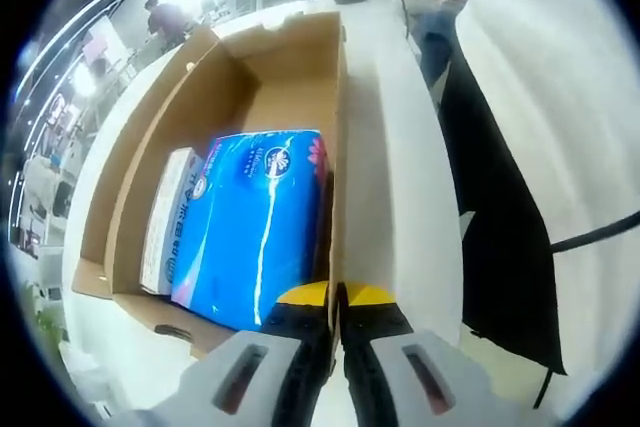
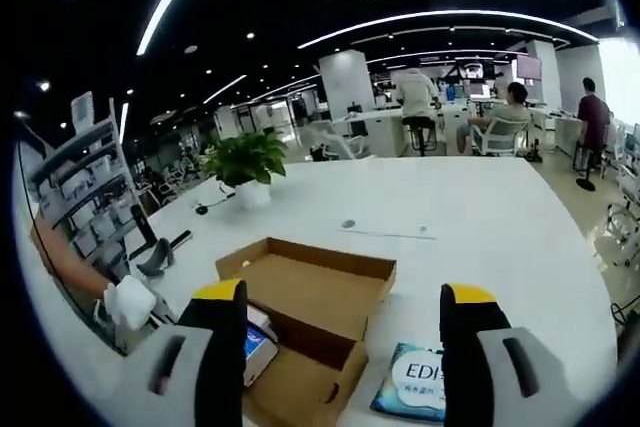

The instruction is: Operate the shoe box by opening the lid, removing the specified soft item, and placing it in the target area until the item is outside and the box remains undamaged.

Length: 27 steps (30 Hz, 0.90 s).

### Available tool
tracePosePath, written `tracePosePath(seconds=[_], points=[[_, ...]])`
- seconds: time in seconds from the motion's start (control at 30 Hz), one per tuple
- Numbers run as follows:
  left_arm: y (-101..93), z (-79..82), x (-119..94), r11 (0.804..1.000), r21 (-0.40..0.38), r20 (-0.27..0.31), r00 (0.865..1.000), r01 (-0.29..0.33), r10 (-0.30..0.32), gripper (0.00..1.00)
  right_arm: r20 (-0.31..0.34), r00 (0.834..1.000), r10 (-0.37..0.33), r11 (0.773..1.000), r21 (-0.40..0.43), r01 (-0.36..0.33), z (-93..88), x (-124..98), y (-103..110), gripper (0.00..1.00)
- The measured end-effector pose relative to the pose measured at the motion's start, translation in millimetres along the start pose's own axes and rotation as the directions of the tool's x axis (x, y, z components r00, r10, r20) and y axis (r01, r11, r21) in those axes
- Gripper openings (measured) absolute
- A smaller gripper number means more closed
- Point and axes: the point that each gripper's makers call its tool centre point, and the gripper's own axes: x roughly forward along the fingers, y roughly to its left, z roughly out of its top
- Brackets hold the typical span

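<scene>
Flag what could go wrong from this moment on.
The left claw is shut on the cardboard box wall, so pulling hard could tear or crease it. The blue tissue pack fits tightly beside a white pack; lifting it may drag the box. The right claw hangs open above, not yet gripping anything.

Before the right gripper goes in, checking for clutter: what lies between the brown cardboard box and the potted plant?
In the right gripper view, bare white tabletop separates the brown cardboard box from the potted green plant.
</scene>
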Motion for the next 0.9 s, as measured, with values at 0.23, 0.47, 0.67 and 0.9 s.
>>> tracePosePath(seconds=[0.23,0.47,0.67,0.9], points=[[0.7,0.1,-0.1,1.0,-0.014,0.001,1.0,-0.004,0.004,0.02,-0.069,0.996,0.048,0.99,-0.131,-0.057,-1.0,16.8,13.0,0.69],[-0.8,-0.5,0.8,1.0,0.003,-0.01,1.0,-0.013,0.013,0.02,-0.226,0.966,0.129,0.938,-0.289,-0.193,-27.0,23.5,41.0,0.56],[-0.2,-0.3,0.4,1.0,0.005,-0.007,1.0,-0.021,0.021,0.02,-0.291,0.935,0.204,0.888,-0.346,-0.302,-41.6,47.4,79.8,0.58],[-0.5,-0.3,0.5,0.999,0.015,-0.005,1.0,-0.03,0.03,0.02,-0.338,0.908,0.247,0.837,-0.397,-0.375,-50.7,56.2,104.7,0.62]])
